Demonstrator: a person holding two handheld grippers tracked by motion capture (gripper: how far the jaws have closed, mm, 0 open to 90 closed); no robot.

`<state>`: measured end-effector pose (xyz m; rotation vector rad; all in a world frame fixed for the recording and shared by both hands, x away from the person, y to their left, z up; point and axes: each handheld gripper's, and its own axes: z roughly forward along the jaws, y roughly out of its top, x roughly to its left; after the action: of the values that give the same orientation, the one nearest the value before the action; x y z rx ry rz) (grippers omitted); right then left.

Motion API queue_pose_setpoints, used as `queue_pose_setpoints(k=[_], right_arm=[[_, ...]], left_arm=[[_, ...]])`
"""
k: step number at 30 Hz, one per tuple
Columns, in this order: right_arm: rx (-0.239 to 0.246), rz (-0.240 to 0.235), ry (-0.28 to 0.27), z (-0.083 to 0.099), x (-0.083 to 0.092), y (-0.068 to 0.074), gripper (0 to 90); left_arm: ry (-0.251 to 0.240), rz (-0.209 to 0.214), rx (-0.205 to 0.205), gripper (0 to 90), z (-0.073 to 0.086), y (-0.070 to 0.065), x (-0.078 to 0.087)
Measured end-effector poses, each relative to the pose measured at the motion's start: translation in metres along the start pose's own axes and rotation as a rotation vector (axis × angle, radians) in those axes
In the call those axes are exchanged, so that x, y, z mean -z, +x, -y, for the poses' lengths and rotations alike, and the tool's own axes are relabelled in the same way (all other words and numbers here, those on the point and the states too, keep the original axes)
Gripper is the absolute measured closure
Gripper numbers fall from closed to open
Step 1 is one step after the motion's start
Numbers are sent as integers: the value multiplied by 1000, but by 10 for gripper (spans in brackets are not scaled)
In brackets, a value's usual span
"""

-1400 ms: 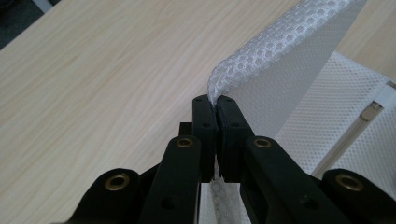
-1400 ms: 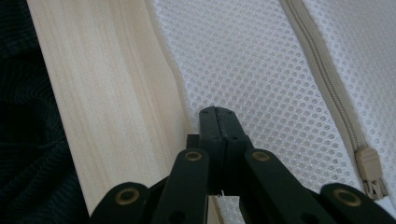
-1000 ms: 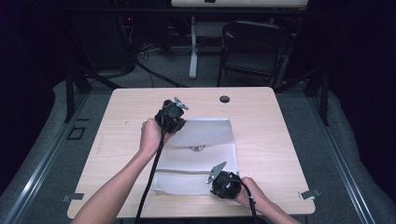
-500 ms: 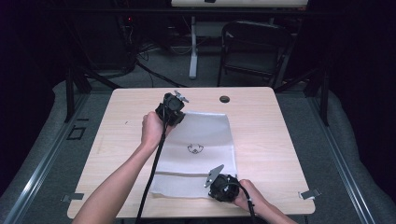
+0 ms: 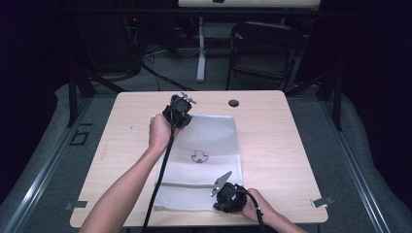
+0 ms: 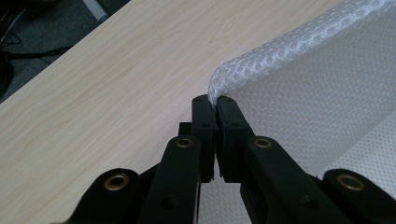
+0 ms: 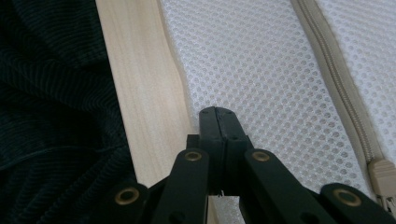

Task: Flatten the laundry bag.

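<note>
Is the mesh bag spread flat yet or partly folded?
Nearly spread: mesh bag lies flat, but left gripper holds its far corner lifted off the table.

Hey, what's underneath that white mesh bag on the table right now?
The white mesh bag lies flat on the light wooden table, bare wood showing around it. Anything beneath its middle is covered. The left gripper pinches a far corner and the right gripper the near edge.

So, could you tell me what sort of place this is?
Probably a lab recording bay: a bare wooden table against a dark surround, cables across the floor, a folding chair behind, and a white mesh bag on the table.
</note>
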<state>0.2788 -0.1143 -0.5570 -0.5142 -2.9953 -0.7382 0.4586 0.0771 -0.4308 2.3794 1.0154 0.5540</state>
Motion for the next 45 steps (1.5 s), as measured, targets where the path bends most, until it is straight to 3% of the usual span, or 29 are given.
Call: queue_pose_setpoints(k=[8, 12, 30, 31, 37, 41, 45], right_arm=[[-5, -10, 6, -1, 0, 1, 900], [-32, -16, 3, -1, -1, 2, 900], [-47, -26, -1, -2, -2, 0, 900], [-58, -34, -21, -1, -3, 1, 900], [-49, -24, -4, -2, -2, 0, 900], [-48, -24, -2, -2, -2, 1, 900], [-52, -23, -7, -2, -2, 1, 900]], left_arm=[[15, -11, 23, 871, 0, 5, -13], [5, -22, 22, 869, -2, 4, -21], [-22, -47, 45, 838, -4, 4, -44], [-24, -48, 46, 832, -4, 3, -44], [-33, -37, 56, 752, -5, 4, -48], [-31, -54, 50, 701, -5, 4, -48], [-28, -59, 58, 563, -5, 6, -50]])
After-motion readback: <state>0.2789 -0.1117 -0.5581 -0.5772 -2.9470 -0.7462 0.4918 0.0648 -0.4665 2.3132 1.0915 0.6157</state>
